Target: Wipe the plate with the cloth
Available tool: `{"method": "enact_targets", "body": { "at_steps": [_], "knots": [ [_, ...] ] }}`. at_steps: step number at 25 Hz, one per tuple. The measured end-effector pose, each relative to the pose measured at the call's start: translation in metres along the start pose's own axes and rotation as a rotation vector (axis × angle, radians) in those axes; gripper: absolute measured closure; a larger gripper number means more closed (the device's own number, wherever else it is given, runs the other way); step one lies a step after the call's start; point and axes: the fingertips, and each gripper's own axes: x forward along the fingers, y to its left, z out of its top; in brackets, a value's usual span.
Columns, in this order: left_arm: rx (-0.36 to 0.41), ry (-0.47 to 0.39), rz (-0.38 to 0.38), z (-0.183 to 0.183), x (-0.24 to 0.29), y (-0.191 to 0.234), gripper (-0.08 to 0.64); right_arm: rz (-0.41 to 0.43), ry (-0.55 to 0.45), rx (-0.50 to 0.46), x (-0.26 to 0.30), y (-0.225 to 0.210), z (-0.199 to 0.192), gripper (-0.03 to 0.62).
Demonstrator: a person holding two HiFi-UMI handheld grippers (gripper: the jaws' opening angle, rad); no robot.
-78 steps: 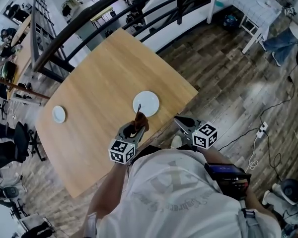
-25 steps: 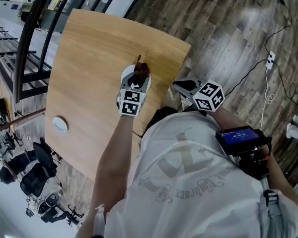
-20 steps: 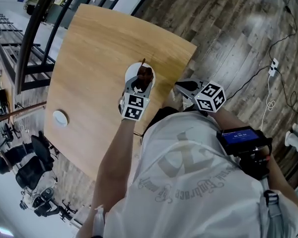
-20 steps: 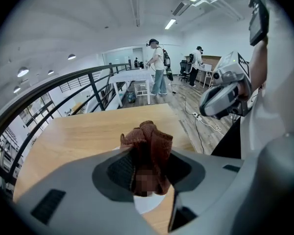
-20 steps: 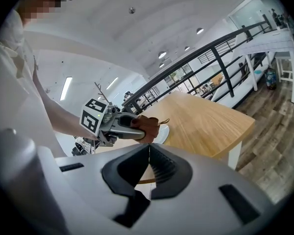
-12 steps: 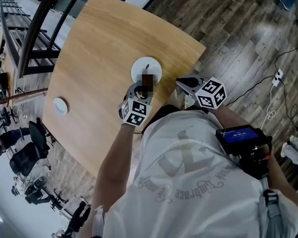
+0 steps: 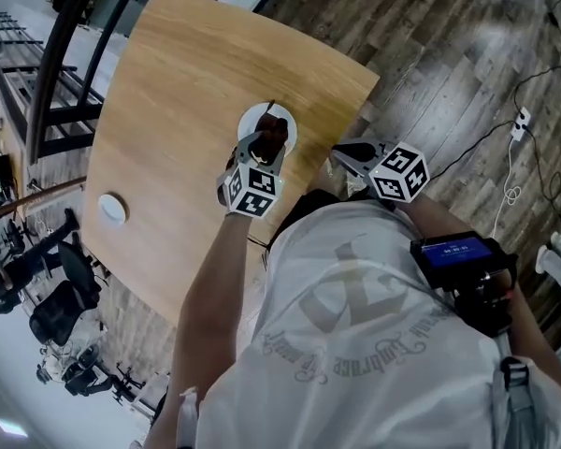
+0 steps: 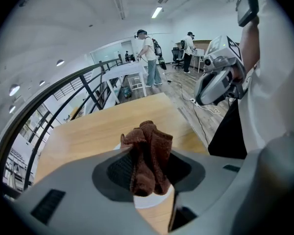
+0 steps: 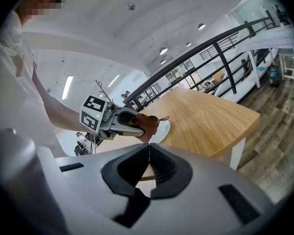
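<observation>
- The left gripper [image 7: 267,146] has its jaws clamped on a bunched brown cloth [image 8: 148,155], which sticks out past the jaw tips.
- The cloth hangs over a white plate [image 7: 251,122]. Its lower end is down at the plate's surface, but I cannot tell whether they touch.
- The plate sits on a pale wooden table [image 7: 182,73] with rounded corners, near the edge closest to the person.
- A small white dish [image 7: 111,210] lies well apart from the plate, near the table's far-left edge.
- The right gripper [image 9: 149,168] has its jaws pressed together with nothing between them. It is held just beyond the table edge, beside the person's torso and pointing towards the plate.
- The floor [image 7: 449,54] is grey-brown wood planking, with cables [image 7: 519,124] trailing across it.
- A black metal railing [image 7: 61,64] runs along the far side of the table.
- Black office chairs [image 7: 51,311] stand at the left.
- The left gripper view shows a white ceiling with strip lights, and people [image 8: 148,58] standing far off.
</observation>
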Motion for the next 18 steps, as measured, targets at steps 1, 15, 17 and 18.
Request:
{"method": "enact_targets", "body": {
  "at_steps": [1, 15, 17, 18],
  "knots": [
    [0.016, 0.006, -0.002, 0.004, 0.005, 0.005, 0.391, -0.011, -0.005, 0.007, -0.002, -0.003, 0.0, 0.578],
    [0.02, 0.135, 0.023, 0.004, 0.029, 0.031, 0.391, -0.055, -0.018, 0.04, -0.015, -0.017, -0.008, 0.578],
    [0.029, 0.151, 0.019, -0.005, 0.022, 0.021, 0.391, -0.041, -0.012, 0.034, -0.011, -0.015, -0.008, 0.578],
    [0.028, 0.157, 0.018, -0.01, 0.018, 0.016, 0.391, -0.033, -0.01, 0.028, -0.009, -0.013, -0.007, 0.578]
  ]
}}
